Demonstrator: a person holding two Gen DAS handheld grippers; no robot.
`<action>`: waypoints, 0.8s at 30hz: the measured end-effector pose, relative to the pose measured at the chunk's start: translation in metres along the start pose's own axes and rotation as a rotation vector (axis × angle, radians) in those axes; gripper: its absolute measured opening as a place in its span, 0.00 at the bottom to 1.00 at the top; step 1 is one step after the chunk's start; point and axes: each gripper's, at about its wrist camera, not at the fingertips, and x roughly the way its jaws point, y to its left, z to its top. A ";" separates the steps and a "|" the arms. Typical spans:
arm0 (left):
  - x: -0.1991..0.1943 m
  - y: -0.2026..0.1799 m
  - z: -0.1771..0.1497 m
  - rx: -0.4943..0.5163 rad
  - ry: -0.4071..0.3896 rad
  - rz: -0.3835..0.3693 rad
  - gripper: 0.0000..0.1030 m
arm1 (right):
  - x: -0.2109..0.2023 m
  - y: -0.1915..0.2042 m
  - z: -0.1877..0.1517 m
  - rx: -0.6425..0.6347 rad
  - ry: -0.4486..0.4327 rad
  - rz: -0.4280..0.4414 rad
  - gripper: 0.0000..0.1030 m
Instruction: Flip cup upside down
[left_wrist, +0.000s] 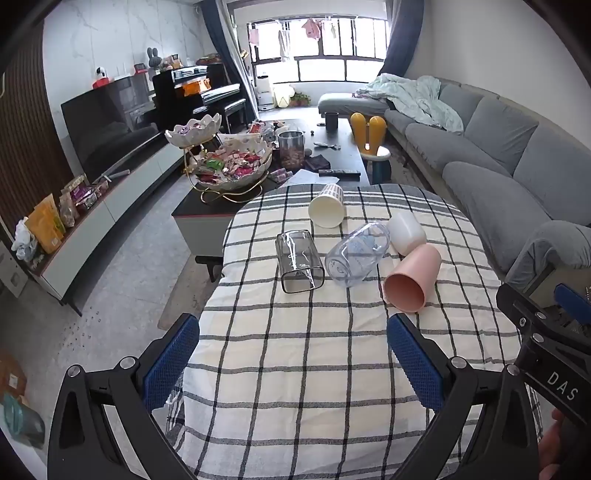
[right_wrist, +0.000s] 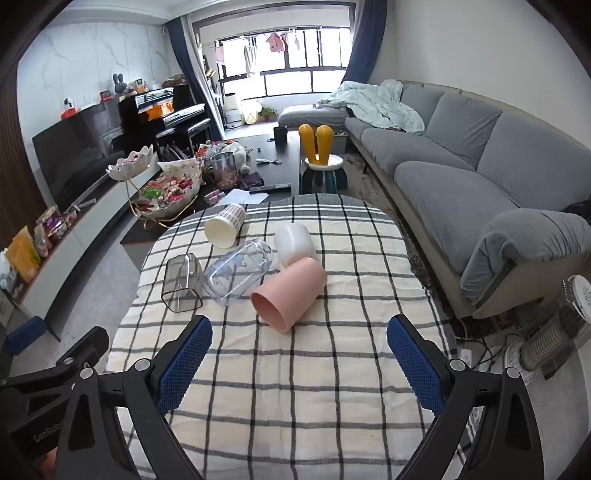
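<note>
both grippers, left gripper (left_wrist: 293, 354) and right gripper (right_wrist: 299, 354), hang wide open and empty; pink cup (right_wrist: 288, 291) lies sideways on the worktop (right_wrist: 295, 406), nearest. best grip its wall mid-body, then rotate rim down.

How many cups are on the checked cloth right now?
5, all lying on their sides: cream cup farthest back, smoky square cup at left, clear cup in the middle, white cup behind the pink cup, nearest. None seems hidden.
</note>
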 end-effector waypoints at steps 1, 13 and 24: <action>-0.001 0.000 0.000 0.001 -0.011 0.007 1.00 | 0.000 0.000 0.000 -0.002 0.002 -0.002 0.94; 0.001 0.000 0.002 -0.001 0.005 -0.007 1.00 | -0.001 0.000 0.000 -0.002 0.003 -0.003 0.94; 0.001 0.001 0.002 -0.003 0.007 -0.010 1.00 | -0.002 0.000 0.001 -0.001 0.001 -0.002 0.94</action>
